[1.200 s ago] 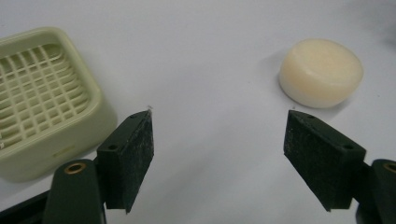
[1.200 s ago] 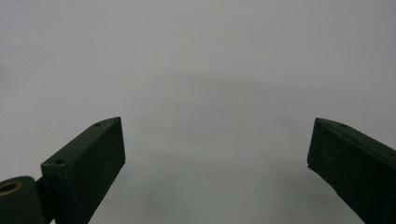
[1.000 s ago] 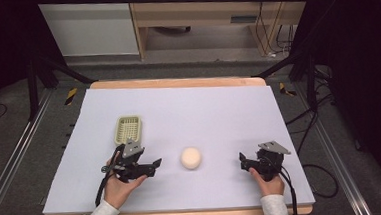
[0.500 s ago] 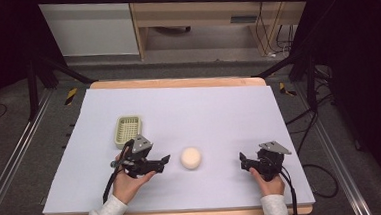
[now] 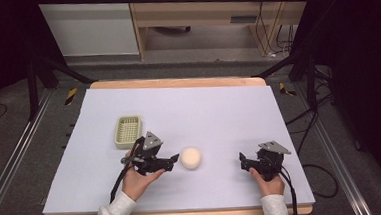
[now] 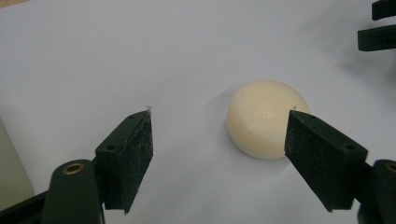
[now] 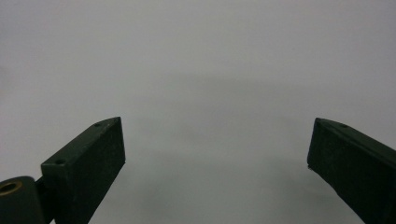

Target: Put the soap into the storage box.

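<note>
Left claw (image 5: 173, 161) has its jaws spread wide and holds nothing, pointing right at the cream puck (image 5: 190, 158), tips just short of it. In the left gripper view the left claw (image 6: 219, 140) frames the cream puck (image 6: 266, 116): the puck lies flat on the counter (image 6: 116, 56) just beyond the jaw tips, off toward the right jaw, which overlaps its edge in that view. Can't tell if there's contact there; nothing is gripped.

Puck position: near-centre of the counter (image 5: 218, 106), on the pale sheet, between the two claws, much closer to the left one.

Right claw (image 5: 243, 160) is at near right, low over the counter, well apart from the puck. In the right gripper view the right claw (image 7: 217, 144) has its jaws wide apart, bare sheet between them.

Green basket (image 5: 128, 131) sits at left, just far of the left hand (image 5: 139, 180), apart from the puck. Right hand (image 5: 267, 179) grips its claw from the near edge.
</note>
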Available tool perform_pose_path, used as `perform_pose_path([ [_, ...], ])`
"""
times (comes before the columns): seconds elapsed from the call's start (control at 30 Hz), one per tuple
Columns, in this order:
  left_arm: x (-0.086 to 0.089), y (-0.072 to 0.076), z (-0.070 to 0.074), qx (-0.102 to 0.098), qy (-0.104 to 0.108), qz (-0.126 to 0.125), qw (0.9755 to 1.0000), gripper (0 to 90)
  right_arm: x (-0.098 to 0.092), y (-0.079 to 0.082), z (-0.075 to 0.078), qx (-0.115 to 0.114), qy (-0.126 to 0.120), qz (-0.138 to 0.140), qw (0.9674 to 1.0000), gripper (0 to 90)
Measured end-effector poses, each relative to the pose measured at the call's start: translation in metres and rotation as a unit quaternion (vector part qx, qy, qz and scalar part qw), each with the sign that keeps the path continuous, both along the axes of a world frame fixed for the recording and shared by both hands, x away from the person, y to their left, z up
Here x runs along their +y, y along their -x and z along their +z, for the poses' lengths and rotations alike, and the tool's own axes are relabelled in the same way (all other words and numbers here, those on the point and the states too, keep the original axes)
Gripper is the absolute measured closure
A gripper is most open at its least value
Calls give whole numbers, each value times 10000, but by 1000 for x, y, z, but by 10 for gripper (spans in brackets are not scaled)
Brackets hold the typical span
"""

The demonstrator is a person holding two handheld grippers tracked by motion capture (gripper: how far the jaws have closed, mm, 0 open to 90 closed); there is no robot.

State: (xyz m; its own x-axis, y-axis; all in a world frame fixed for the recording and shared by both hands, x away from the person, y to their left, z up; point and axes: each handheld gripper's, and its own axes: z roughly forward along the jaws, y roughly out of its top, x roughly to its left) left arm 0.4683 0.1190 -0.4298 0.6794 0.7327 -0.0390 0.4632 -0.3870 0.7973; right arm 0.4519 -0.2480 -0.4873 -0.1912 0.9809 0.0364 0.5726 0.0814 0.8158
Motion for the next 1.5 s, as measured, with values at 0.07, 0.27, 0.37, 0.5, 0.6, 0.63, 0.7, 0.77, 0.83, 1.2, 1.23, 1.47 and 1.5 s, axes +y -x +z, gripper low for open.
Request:
perform_pose_path([
  [0.07, -3, -1, 0, 5, -6, -20, 10000, 231, 0, 0, 0, -21, -2, -7, 10000, 46],
  [0.27, -14, -1, 0, 36, -26, -101, 9999, 223, 0, 0, 0, -18, -4, -3, 10000, 45],
  [0.37, -18, -2, 0, 47, -70, -136, 9999, 215, 0, 0, 0, -24, -3, 0, 10000, 46],
  [0.5, -27, -3, -3, 104, -129, -202, 9997, 205, 0, 0, 0, -18, -5, 3, 10000, 46],
  [0.6, -32, -4, -5, 146, -189, -236, 9994, 194, 0, 0, 0, -18, -5, 5, 10000, 46],
  [0.63, -32, -4, -5, 146, -189, -236, 9994, 194, 0, 0, 0, -18, -5, 5, 10000, 46],
  [0.7, -36, -5, -7, 167, -188, -243, 9994, 193, 0, 0, 0, -19, 10, 8, 10000, 46],
  [0.77, -39, -5, -8, 173, -196, -261, 9993, 190, 0, 0, 0, -21, -5, 4, 10000, 46],
  [0.83, -42, -6, -9, 194, -201, -268, 9993, 189, 0, 0, 0, -19, -3, 5, 10000, 46],
  [1.2, -55, -9, -17, 307, -305, -326, 9985, 167, 1, 1, 0, -26, 17, 10, 10000, 46],
  [1.23, -56, -10, -18, 327, -301, -330, 9985, 167, 1, 1, 0, -26, 17, 10, 10000, 46],
  [1.47, -62, -14, -23, 388, -408, -345, 9978, 166, 0, 0, 0, -26, 12, 25, 10000, 46],
  [1.5, -63, -14, -24, 407, -411, -335, 9978, 165, 0, 0, 0, -23, 10, 24, 10000, 46],
])
